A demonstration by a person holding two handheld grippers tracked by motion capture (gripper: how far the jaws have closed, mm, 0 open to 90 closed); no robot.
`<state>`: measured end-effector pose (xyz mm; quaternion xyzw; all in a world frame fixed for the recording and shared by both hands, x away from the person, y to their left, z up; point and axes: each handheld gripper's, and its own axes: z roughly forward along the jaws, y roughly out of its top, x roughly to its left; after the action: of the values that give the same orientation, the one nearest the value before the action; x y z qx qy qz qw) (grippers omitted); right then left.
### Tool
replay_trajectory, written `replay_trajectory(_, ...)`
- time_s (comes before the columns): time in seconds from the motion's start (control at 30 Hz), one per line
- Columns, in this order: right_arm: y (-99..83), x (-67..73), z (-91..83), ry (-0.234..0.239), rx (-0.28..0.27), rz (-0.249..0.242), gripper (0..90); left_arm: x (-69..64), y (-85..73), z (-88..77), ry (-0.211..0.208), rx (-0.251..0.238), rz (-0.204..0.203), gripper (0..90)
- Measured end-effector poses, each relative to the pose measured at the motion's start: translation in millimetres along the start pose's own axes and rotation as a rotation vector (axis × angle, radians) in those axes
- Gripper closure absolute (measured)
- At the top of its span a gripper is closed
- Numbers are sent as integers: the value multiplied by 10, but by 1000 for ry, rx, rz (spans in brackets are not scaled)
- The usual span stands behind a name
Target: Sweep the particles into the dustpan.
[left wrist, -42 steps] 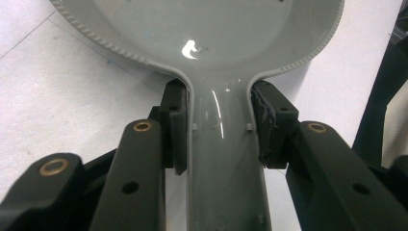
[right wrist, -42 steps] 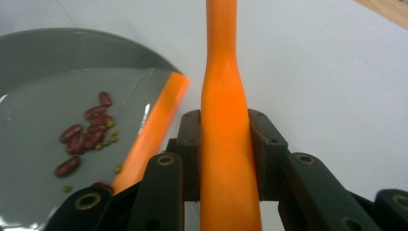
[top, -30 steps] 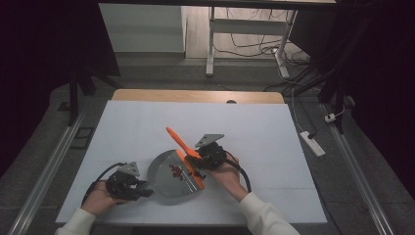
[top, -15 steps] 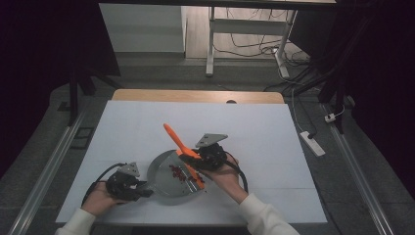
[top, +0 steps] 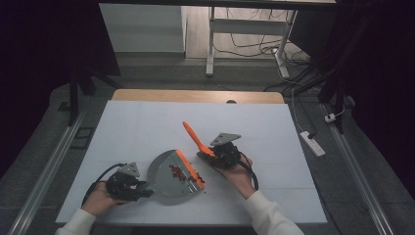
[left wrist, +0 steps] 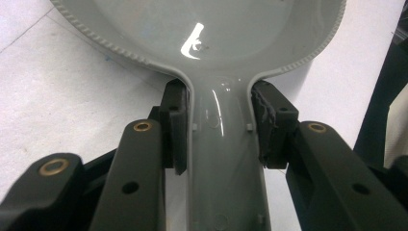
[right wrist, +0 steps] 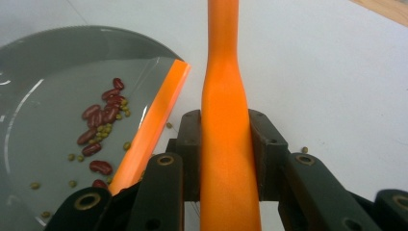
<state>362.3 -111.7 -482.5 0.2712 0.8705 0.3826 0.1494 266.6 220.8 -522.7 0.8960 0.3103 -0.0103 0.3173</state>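
— Dustpan [top: 169, 171] near the front edge of the white tabletop [top: 147, 122], grey with an orange lip. See what's in it?

— Red kidney beans [right wrist: 103, 115] and small green beans [right wrist: 72, 156], heaped just inside the lip. A few green ones lie loose on the tabletop beyond it, one beside the right gripper's jaws.

— And the left gripper [top: 139, 188]?

— Its jaws are closed on the dustpan's handle [left wrist: 221, 159], one pad pressed to each side just below where the pan widens.

— The right gripper [top: 210, 155]?

— Clamped around an orange brush handle [right wrist: 226, 125], which points up and away over the tabletop. The brush end is hidden under the gripper, so I can't tell whether it touches the pan.

— Anything else around?

— A power strip [top: 311, 143] on the floor at the right, cables [top: 254, 46] tangled behind a table leg [top: 211, 44] at the back, and a rail [top: 44, 171] along the left.
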Motion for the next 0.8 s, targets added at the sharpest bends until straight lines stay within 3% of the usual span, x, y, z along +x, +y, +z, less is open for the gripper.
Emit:
replay_trajectory(0.13, 26, 57, 106, 12, 24, -14, 699, -5, 1, 0, 3, -2, -2, 621)
replay_trajectory(0.4, 97, 303, 171, 48, 47, -65, 696, -9, 2, 4, 5, -2, -3, 621)
replay_trajectory(0.53, 114, 359, 165, 117, 21, -58, 698, -9, -1, 3, 5, -3, -4, 621)
replay_trajectory(0.6, 133, 341, 134, 202, -9, -15, 699, -8, -1, 7, 6, -3, -5, 621)
replay_trajectory(0.63, 142, 334, 116, 220, -21, 6, 699, -10, -3, 8, 8, -3, -4, 621)
replay_trajectory(0.8, 158, 274, 23, 163, -50, -3, 698, -13, -10, 4, 8, -9, -2, 621)
